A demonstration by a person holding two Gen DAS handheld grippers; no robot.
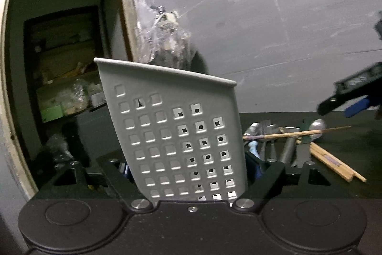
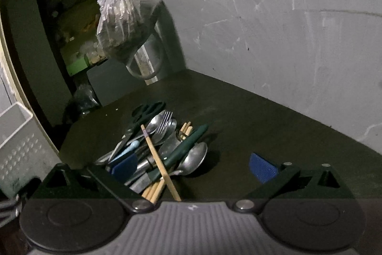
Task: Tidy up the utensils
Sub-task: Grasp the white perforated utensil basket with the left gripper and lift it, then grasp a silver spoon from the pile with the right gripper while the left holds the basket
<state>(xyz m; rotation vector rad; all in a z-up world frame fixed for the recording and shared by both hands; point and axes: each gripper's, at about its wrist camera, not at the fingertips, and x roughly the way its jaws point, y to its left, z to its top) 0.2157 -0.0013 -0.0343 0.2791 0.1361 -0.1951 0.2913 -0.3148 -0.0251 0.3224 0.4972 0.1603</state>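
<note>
- Left gripper: jaws narrowed onto the grey perforated caddy, one finger against each side wall. Caddy stands upright, slightly tilted, filling the middle of the left wrist view. Judged a stabilising hold, so the container stays put while items are loaded.
- Right gripper: jaws wide apart, blue pads bare, nothing held. It hangs just above the near edge of the utensil pile, angled downward; looks like the set-up for a first pick.
- Pile lies on the dark tabletop: spoons, a fork, scissors, a green-handled tool, and chopsticks crossing on top.
- Caddy sits left of the pile, close by, so transfers are short.
- Top chopstick is loose and slanted; judged the easiest first target, though it may roll.
- A plastic bag hangs on the wall behind, clear of the work.
</note>
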